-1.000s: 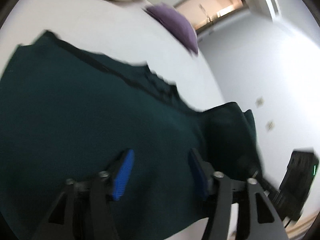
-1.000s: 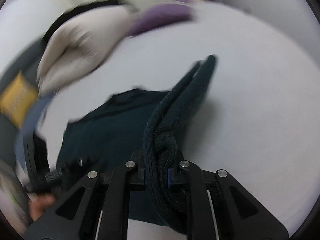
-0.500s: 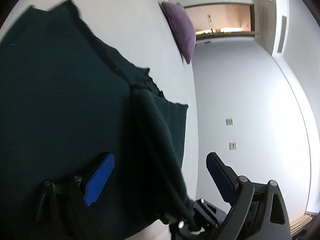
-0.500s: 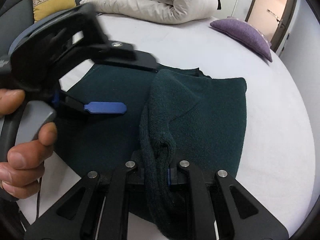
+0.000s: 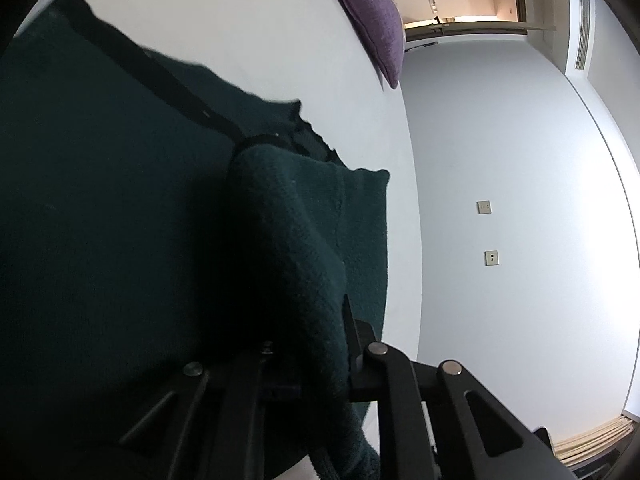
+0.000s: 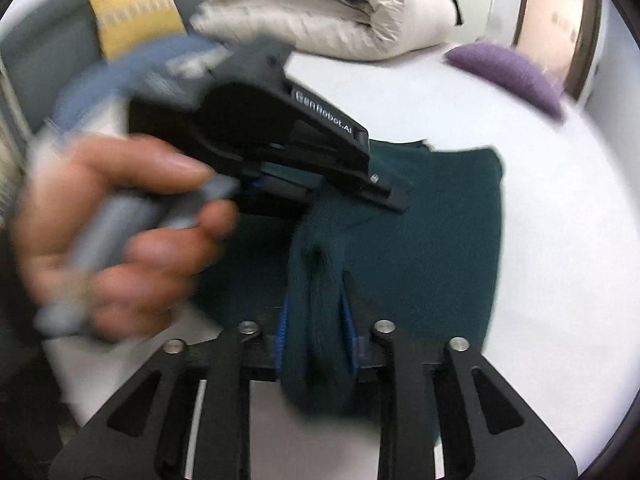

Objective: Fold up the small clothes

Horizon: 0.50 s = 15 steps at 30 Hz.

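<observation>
A dark green knitted garment [image 5: 120, 220] lies on the white bed [image 5: 260, 32], with one side folded over onto its body [image 6: 432, 232]. My left gripper [image 5: 316, 364] is shut on a raised fold of the green garment. From the right wrist view the left gripper [image 6: 384, 194] reaches in from the left, held by a hand [image 6: 120, 232], its fingers on the fold. My right gripper [image 6: 316, 332] is shut on a bunched ridge of the same garment near its front edge.
A purple cushion [image 6: 508, 72] lies at the bed's far right, also in the left wrist view [image 5: 372, 12]. A rolled cream duvet [image 6: 332, 16] and a yellow pillow [image 6: 132, 12] lie at the back. A pale wall [image 5: 520, 200] borders the bed.
My left gripper was open over the garment and has moved onto the raised fold and shut on it. The right gripper keeps its hold on the garment.
</observation>
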### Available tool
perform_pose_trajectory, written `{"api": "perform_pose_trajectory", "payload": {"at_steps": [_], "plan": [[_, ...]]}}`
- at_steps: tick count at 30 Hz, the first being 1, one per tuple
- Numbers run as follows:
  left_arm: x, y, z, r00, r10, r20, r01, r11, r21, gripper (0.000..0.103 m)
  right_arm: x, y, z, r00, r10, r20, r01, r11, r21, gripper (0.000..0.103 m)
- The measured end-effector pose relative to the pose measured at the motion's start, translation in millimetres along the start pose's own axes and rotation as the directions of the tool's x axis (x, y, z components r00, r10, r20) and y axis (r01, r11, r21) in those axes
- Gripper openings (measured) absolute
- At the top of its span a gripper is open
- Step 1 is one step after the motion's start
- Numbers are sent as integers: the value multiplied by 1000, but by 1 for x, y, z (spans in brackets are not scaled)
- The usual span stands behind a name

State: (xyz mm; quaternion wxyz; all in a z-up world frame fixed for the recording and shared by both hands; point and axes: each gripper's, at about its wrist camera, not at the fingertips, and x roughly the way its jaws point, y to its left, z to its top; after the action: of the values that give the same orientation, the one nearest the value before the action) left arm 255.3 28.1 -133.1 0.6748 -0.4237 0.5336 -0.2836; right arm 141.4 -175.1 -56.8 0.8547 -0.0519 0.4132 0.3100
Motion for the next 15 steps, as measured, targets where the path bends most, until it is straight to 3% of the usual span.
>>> {"api": "perform_pose_trajectory", "payload": {"at_steps": [1, 3, 6, 9, 15], "plan": [[-7, 2, 2, 1000, 1, 6, -1, 1000, 3, 14, -15, -8, -4, 996, 74, 43, -76, 996, 45, 28], [-17, 2, 6, 1000, 11, 19, -12, 1000, 16, 14, -37, -24, -9, 985, 125, 120, -139, 984, 110, 28], [-35, 2, 16, 999, 32, 35, -33, 998, 50, 14, -40, -49, -8, 984, 105, 147, -132, 973, 188, 28], [-57, 7, 24, 997, 64, 53, -68, 995, 79, 14, -22, -57, -2, 991, 64, 117, -88, 974, 211, 30], [-90, 36, 37, 991, 117, 66, -122, 990, 68, 14, 63, -43, 4, 1000, -9, -25, 12, 994, 111, 28]]}}
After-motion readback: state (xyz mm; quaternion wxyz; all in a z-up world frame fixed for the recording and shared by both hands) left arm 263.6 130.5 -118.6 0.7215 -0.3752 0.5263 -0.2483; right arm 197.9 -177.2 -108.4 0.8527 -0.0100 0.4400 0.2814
